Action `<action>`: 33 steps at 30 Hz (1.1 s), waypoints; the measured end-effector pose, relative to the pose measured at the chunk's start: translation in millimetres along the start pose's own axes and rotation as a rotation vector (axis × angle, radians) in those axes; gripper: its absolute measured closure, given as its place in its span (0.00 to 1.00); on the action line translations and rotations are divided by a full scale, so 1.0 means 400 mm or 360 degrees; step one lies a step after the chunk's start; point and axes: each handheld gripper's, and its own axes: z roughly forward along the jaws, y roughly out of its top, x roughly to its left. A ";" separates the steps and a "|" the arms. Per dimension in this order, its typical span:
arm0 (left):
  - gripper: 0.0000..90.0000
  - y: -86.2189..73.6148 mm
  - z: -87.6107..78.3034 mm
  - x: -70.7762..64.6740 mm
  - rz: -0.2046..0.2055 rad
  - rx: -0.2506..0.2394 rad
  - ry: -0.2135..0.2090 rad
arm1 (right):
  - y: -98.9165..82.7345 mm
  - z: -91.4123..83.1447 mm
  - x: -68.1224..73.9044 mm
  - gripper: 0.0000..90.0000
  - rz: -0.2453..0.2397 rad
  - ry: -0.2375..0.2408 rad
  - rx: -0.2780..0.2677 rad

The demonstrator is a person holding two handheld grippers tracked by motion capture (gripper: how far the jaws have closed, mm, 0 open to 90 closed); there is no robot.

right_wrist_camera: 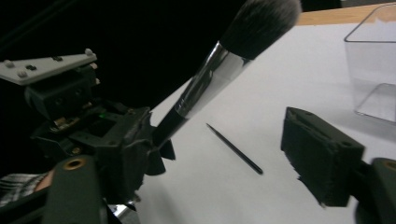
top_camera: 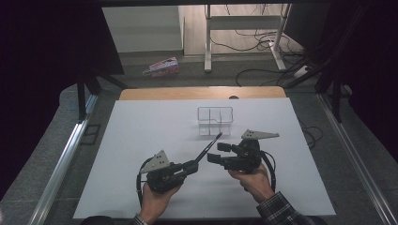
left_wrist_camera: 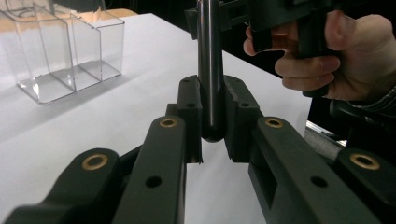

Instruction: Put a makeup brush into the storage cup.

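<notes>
Brush (left_wrist_camera: 209, 70) head beyond frame top

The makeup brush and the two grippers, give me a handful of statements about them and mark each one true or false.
1. The left gripper is shut on the makeup brush handle. True.
2. The brush lies flat on the table. False: it is held up at a slant, bristles highest.
3. The right gripper has its jaws apart with nothing pressed between them. True.
4. The clear organizer already holds a brush. False: its compartments look empty.
5. A thin dark stick lies on the white surface. True.
</notes>
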 end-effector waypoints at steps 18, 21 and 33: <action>0.88 -0.004 0.023 -0.011 0.0023 0.0042 -0.0023 | -0.008 0.011 -0.034 0.76 0.0258 0.0267 -0.0043; 0.88 -0.005 0.026 -0.012 0.0028 0.0058 -0.0030 | -0.010 0.013 -0.039 0.80 0.0299 0.0314 -0.0048; 0.64 0.002 0.030 -0.006 0.0062 0.0187 0.0078 | -0.004 0.000 -0.046 0.85 0.0295 0.0257 -0.0041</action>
